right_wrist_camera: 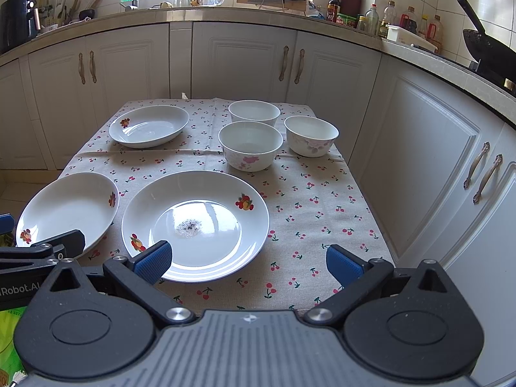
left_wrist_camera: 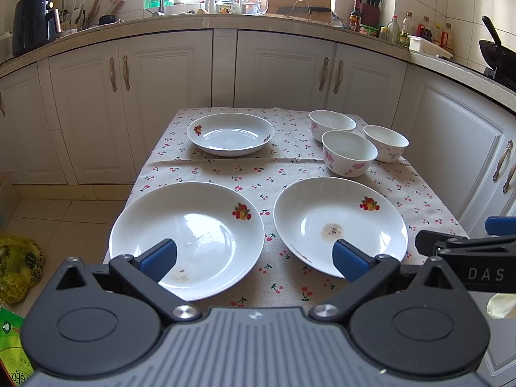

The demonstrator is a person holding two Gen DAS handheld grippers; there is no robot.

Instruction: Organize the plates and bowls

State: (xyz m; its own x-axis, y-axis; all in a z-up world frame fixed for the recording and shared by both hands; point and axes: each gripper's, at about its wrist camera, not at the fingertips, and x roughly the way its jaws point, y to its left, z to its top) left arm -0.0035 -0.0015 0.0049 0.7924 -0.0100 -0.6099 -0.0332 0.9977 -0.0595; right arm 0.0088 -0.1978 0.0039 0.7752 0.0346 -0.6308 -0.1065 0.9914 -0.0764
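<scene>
Both grippers hang wide open, empty, at the worktop's near edge: left gripper, right gripper. Their lower bodies hide that edge. Three plates: near-left and near-right hold small crumb smears, far plate bare. Three bowls cluster far right, apparently empty.

Free room: bare tablecloth on the near right side — open to the table edge. Obstacles: two near plates just apart at left; far plate; three clustered bowls at far right — narrow gaps between.
</scene>
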